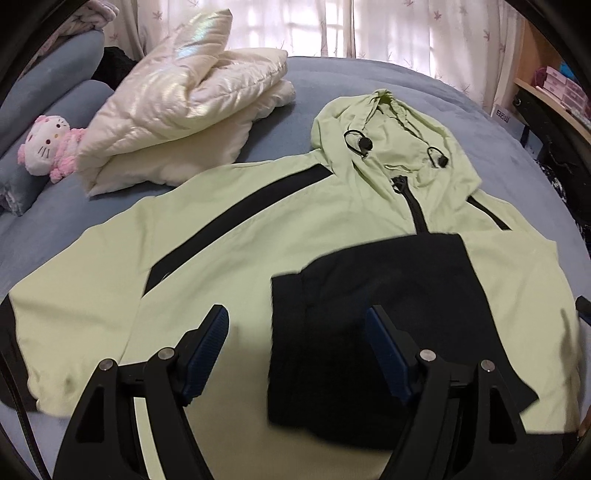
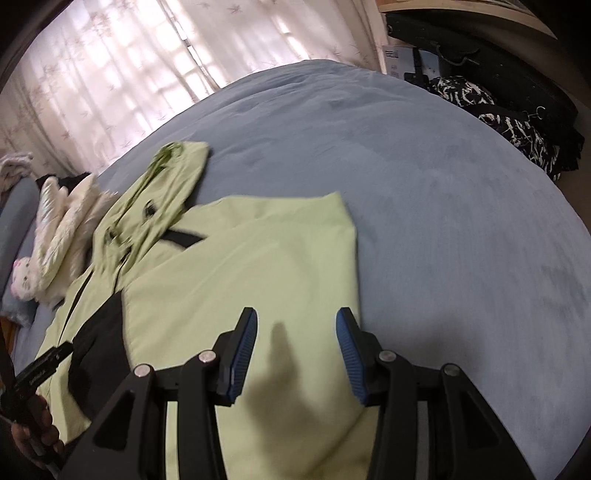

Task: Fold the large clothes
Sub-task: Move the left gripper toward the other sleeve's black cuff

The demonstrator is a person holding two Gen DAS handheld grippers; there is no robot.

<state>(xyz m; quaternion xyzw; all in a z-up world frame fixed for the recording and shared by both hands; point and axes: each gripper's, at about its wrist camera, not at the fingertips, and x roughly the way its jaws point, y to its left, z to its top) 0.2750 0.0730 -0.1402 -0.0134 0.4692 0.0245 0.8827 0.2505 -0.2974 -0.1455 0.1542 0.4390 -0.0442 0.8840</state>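
The left gripper (image 1: 297, 330) stood wide and empty, the right gripper (image 2: 295, 332) narrower and empty, above the green jacket (image 1: 240, 251) spread on the bed (image 2: 424, 184). A folded white coat (image 1: 177, 110) and plush toy (image 1: 46, 142) lay beyond its left sleeve; right of the jacket was bare bedding.

Each camera rides its claw, close above the bed (image 1: 55, 229), tilted down towards the curtains (image 1: 369, 26). Both views share the green jacket (image 1: 258, 229).
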